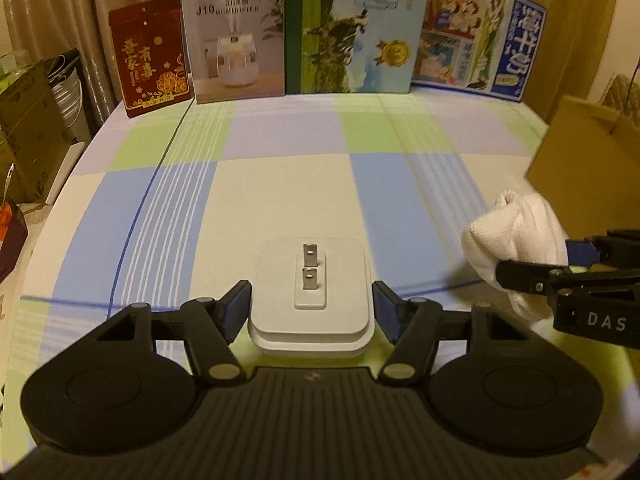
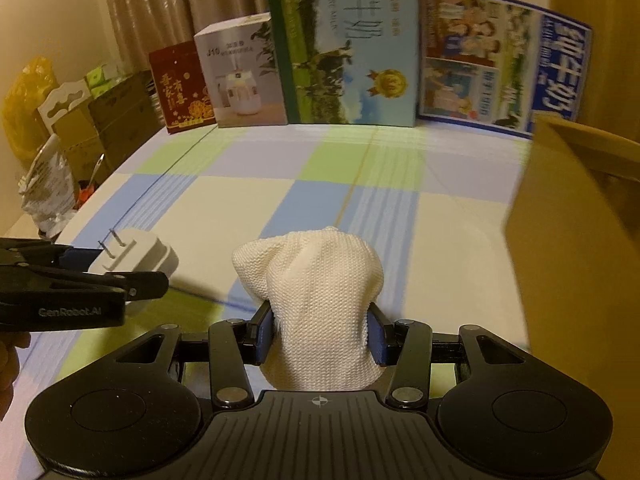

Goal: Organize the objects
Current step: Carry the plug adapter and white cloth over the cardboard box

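My left gripper [image 1: 312, 306] is shut on a white plug adapter [image 1: 312, 292] with two metal prongs facing up, held above the checked cloth. It also shows in the right wrist view [image 2: 136, 258] at the left, with the left gripper [image 2: 120, 270] around it. My right gripper [image 2: 320, 334] is shut on a white knitted bundle [image 2: 316, 292], lifted off the cloth. The bundle shows in the left wrist view [image 1: 516, 240] at the right, held by the right gripper [image 1: 540, 260].
A brown cardboard box [image 2: 576, 248] stands at the right edge [image 1: 592, 164]. Along the back stand a red box [image 1: 150, 56], a humidifier box [image 1: 236, 36], a green milk carton [image 1: 352, 28] and a blue milk carton [image 1: 476, 36]. Clutter lies left of the table [image 2: 52, 152].
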### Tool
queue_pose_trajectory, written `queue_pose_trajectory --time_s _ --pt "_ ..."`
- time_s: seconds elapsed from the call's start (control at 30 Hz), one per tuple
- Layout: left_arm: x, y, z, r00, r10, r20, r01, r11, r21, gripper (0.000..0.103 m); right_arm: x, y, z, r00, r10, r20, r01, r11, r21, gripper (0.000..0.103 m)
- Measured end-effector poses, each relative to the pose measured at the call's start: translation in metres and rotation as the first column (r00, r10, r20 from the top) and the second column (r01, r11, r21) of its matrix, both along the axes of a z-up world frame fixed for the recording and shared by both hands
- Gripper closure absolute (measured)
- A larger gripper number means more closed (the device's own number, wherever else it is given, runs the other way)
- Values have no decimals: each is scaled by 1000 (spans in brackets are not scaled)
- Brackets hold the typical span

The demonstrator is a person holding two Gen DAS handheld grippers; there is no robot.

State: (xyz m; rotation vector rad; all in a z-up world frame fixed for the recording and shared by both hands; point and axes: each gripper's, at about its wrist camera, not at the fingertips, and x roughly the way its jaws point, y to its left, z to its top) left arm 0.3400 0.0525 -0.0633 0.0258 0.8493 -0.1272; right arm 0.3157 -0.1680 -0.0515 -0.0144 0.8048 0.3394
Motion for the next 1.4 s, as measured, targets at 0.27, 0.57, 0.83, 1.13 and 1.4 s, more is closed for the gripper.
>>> queue_pose_trajectory --time_s 0.27,0.57,0.83,1.13,1.4 --pt "-76 -25 42 999 21 50 -19 999 -32 43 -85 -31 48 999 -41 27 40 998 44 59" --pt "-172 -57 97 994 11 113 -6 999 -45 43 -189 -76 106 992 -97 84 92 993 71 59" --pt "-228 -114 126 986 -82 146 90 994 -53 43 -249 -129 129 975 -188 114 184 982 42 59" --pt "-261 -175 140 972 -174 159 188 979 -76 43 -283 -180 146 951 -271 147 268 963 40 59" --pt "-277 -207 147 961 -222 166 236 969 -68 43 -300 -207 149 937 -312 157 305 950 64 59"
